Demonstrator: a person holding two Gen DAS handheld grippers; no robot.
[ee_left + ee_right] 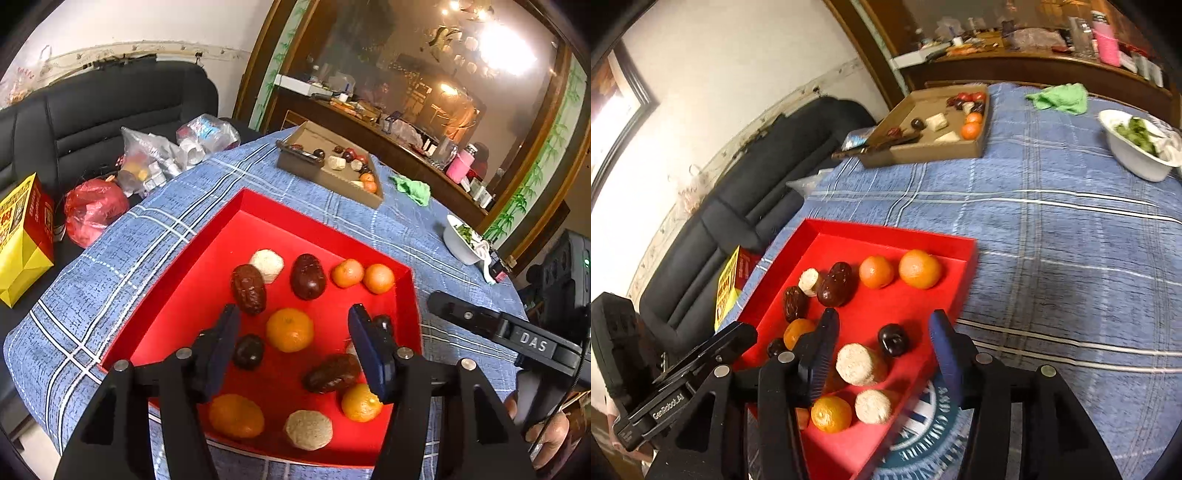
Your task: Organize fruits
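A red tray on the blue checked tablecloth holds several tangerines, dark dates and pale round cakes. My left gripper is open above the tray, with a tangerine between its fingers and nothing held. My right gripper is open over the tray's near right corner, above a pale cake and a dark fruit. The right gripper also shows in the left wrist view beside the tray. A brown cardboard box at the far side holds more fruits.
A white bowl with greens and a green cloth lie on the far right of the table. A black sofa with plastic bags and a yellow bag stands left of the table.
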